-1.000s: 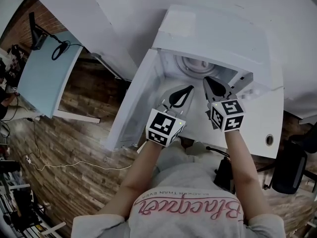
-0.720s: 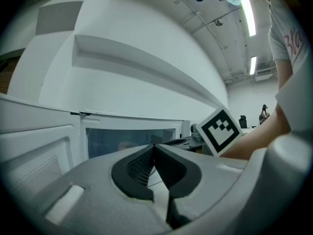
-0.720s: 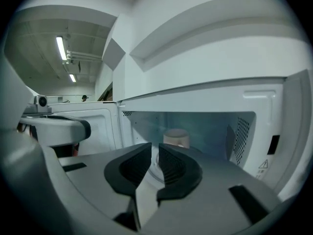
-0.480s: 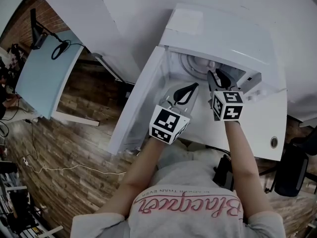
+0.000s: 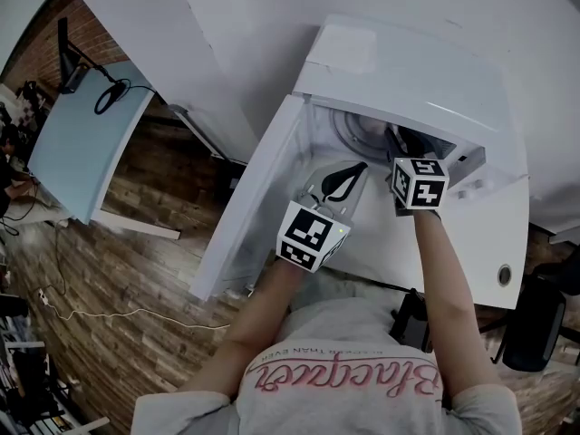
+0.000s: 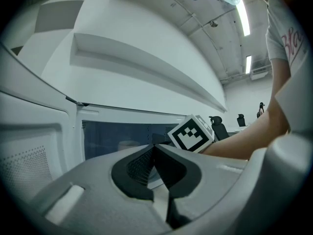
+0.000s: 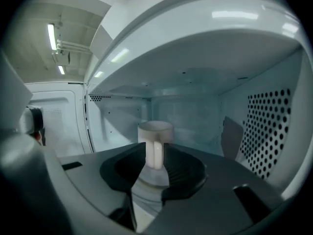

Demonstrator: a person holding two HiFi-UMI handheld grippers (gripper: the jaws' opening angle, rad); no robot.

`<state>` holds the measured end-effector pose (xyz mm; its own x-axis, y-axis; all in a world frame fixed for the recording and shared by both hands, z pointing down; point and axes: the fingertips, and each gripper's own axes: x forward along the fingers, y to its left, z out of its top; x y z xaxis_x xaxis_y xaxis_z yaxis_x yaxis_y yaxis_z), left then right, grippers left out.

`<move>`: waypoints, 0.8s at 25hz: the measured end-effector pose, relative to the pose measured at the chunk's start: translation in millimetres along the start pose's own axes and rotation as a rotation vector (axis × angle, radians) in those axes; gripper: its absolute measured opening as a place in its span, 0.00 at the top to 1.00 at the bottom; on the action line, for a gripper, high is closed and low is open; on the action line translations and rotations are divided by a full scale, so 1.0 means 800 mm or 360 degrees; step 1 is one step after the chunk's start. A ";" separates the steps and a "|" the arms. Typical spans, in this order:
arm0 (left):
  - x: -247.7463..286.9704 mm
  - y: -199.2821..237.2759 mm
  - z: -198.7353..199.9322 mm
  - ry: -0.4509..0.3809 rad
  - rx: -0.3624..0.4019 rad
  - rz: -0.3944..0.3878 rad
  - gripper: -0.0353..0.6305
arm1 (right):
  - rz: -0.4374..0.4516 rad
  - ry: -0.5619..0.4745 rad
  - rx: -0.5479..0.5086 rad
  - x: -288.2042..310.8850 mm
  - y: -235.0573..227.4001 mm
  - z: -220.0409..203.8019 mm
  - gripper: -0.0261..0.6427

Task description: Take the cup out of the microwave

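A white microwave (image 5: 408, 71) stands open, its door (image 5: 263, 188) swung out to the left. Inside, a pale cup (image 7: 155, 130) stands upright on the glass turntable (image 5: 355, 127), its handle (image 7: 155, 155) turned toward me. My right gripper (image 5: 399, 140) reaches into the cavity. In the right gripper view its jaws (image 7: 155, 147) are open, with the handle showing in the gap just past the tips, apart from the pads. My left gripper (image 5: 356, 167) hangs by the door's inner side, shut with nothing in it (image 6: 154, 147). The head view hides the cup.
The cavity's perforated right wall (image 7: 274, 126) lies close to my right gripper. The door's dark window (image 6: 117, 138) faces my left gripper. A light blue table (image 5: 86, 143) stands at the far left on the wooden floor, and a black chair (image 5: 535, 324) at the lower right.
My right gripper has moved forward and down, from the microwave's opening into the cavity. The left gripper has stayed by the door.
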<state>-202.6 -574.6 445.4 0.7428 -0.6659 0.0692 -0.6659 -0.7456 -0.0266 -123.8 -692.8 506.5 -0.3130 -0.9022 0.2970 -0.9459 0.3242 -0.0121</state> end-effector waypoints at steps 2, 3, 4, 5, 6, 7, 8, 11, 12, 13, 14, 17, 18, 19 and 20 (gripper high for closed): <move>0.003 0.004 0.000 -0.0006 -0.0002 0.0012 0.94 | 0.0023 -0.0009 0.0014 0.006 -0.002 -0.001 0.79; 0.004 0.006 0.000 -0.0008 -0.0002 0.0017 0.94 | 0.0032 -0.0014 0.0021 0.009 -0.003 0.000 0.79; 0.005 0.009 0.000 -0.0006 -0.0003 0.0021 0.94 | 0.0039 -0.0018 0.0026 0.011 -0.003 0.001 0.79; 0.007 0.011 -0.001 -0.0003 -0.0004 0.0026 0.94 | 0.0044 -0.0020 0.0031 0.014 -0.004 0.001 0.79; 0.008 0.012 -0.001 0.0001 -0.0003 0.0031 0.94 | 0.0050 -0.0021 0.0038 0.017 -0.005 0.002 0.79; 0.010 0.013 -0.002 0.0005 -0.0003 0.0034 0.94 | 0.0058 -0.0023 0.0047 0.020 -0.006 0.002 0.79; 0.011 0.014 -0.003 0.0009 -0.0004 0.0034 0.94 | 0.0069 -0.0027 0.0060 0.022 -0.007 0.002 0.80; 0.016 0.014 -0.007 0.0021 0.0000 0.0032 0.94 | 0.0113 -0.0039 0.0117 0.026 -0.008 0.003 0.80; 0.018 0.015 -0.008 0.0028 0.0006 0.0033 0.94 | 0.0125 -0.0041 0.0127 0.027 -0.008 0.003 0.80; 0.019 0.015 -0.009 0.0036 0.0009 0.0035 0.94 | 0.0133 -0.0043 0.0125 0.028 -0.007 0.004 0.80; 0.019 0.016 -0.011 0.0044 0.0007 0.0036 0.94 | 0.0138 -0.0044 0.0114 0.028 -0.006 0.004 0.82; 0.020 0.018 -0.013 0.0054 -0.0002 0.0041 0.94 | 0.0132 -0.0043 0.0076 0.032 -0.004 0.004 0.86; 0.019 0.019 -0.014 0.0054 -0.0003 0.0043 0.94 | 0.0128 -0.0042 0.0071 0.034 -0.003 0.004 0.87; 0.019 0.020 -0.014 0.0055 -0.0004 0.0044 0.94 | 0.0125 -0.0042 0.0066 0.035 -0.003 0.004 0.87; 0.018 0.020 -0.014 0.0058 -0.0006 0.0044 0.94 | 0.0122 -0.0039 0.0060 0.035 -0.003 0.004 0.87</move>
<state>-203.2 -596.0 457.5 0.7210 -0.6850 0.1045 -0.6866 -0.7266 -0.0255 -130.5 -719.9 511.6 -0.3864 -0.8819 0.2701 -0.9214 0.3822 -0.0702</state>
